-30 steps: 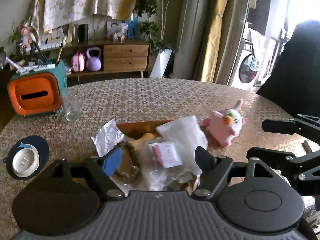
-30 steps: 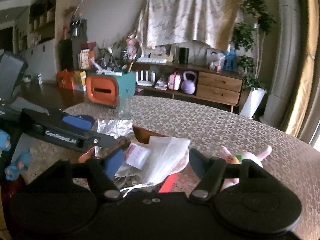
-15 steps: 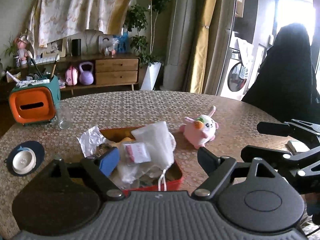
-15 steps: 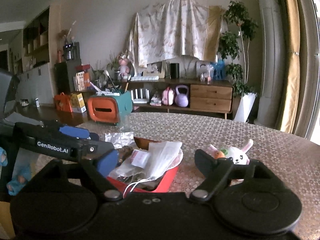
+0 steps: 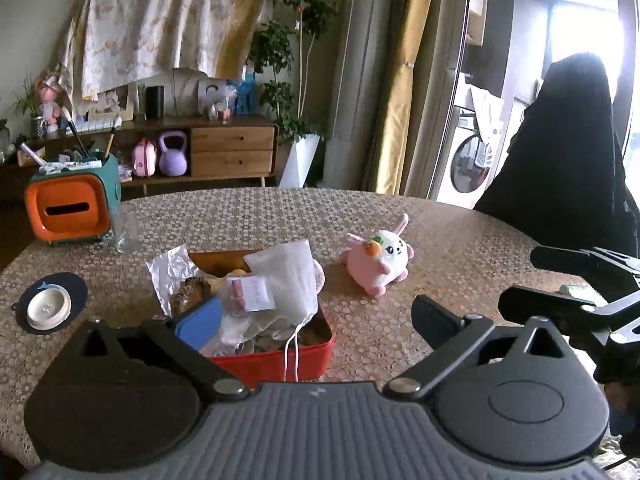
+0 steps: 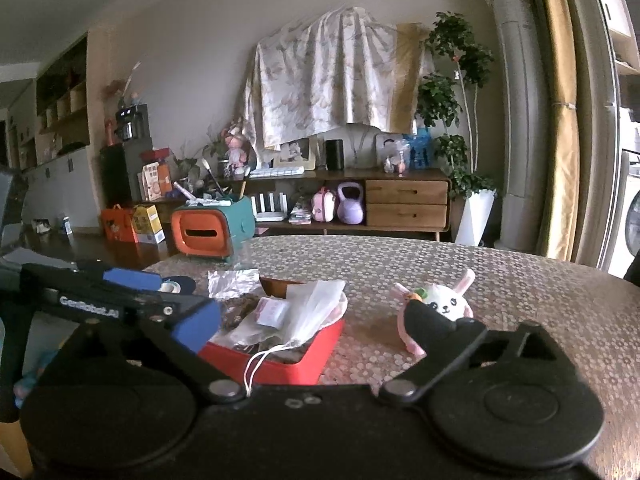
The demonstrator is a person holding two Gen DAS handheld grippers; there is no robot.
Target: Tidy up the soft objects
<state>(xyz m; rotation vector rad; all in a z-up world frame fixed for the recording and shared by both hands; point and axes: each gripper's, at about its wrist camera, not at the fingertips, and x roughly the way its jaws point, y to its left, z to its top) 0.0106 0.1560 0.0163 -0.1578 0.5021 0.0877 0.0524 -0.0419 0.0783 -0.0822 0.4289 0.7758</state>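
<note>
A red box (image 5: 280, 360) on the patterned table holds a white drawstring pouch (image 5: 288, 276), clear bags and other soft bits, heaped above its rim. To its right a pink and white bunny plush (image 5: 378, 258) lies on the table. My left gripper (image 5: 316, 320) hangs back from the box, jaws opening wide, nothing between the pads. My right gripper (image 6: 310, 324) is likewise opening and empty, with the box (image 6: 288, 364) ahead to the left and the bunny (image 6: 444, 304) behind its right finger. Each gripper shows at the edge of the other's view.
An orange and teal tissue box (image 5: 72, 204) and a clear glass (image 5: 126, 228) stand at the far left. A dark coaster with a white dish (image 5: 50, 306) lies near the left edge. Crumpled foil (image 5: 168, 272) sticks out beside the box. A dark draped shape (image 5: 568, 152) rises at the right.
Both grippers have drawn back and slightly up from the box, whose red front wall now shows. Both pairs of jaws stand wider apart than before.
</note>
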